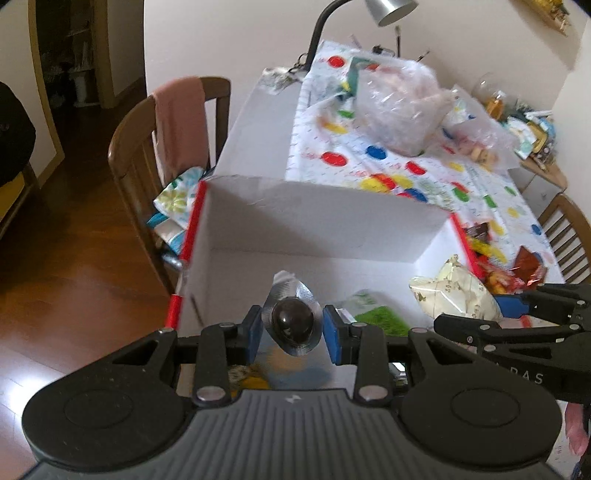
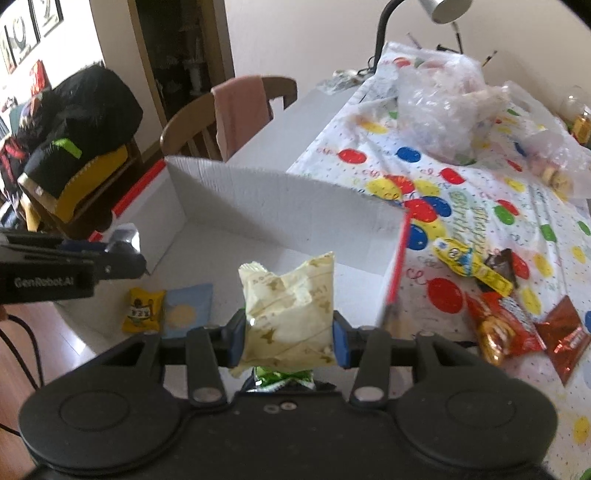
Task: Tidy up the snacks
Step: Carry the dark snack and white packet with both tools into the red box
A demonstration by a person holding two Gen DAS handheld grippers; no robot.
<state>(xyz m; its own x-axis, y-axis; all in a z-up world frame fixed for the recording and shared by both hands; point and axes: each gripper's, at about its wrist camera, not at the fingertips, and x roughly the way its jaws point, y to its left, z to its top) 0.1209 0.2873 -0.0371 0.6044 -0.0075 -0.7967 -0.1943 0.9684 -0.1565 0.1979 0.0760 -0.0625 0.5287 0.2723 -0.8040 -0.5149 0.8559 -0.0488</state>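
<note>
A white cardboard box (image 1: 317, 225) with red edges stands open on the table; it also shows in the right wrist view (image 2: 280, 199). My left gripper (image 1: 291, 328) is shut on a silver blister pack with a dark chocolate dome (image 1: 293, 321), held over the box. My right gripper (image 2: 288, 338) is shut on a cream snack bag (image 2: 290, 314), also over the box; the bag shows in the left wrist view (image 1: 454, 295). On the box floor lie a yellow packet (image 2: 144, 310), a blue packet (image 2: 188, 310) and a green packet (image 1: 384, 317).
Loose snacks lie on the balloon-print tablecloth (image 2: 480, 206) right of the box: a yellow wrapper (image 2: 469, 266), red packets (image 2: 506, 328). Clear plastic bags (image 1: 402, 107) sit farther back. A desk lamp (image 1: 391, 9) stands behind. A wooden chair (image 1: 155, 147) with a pink cloth is left.
</note>
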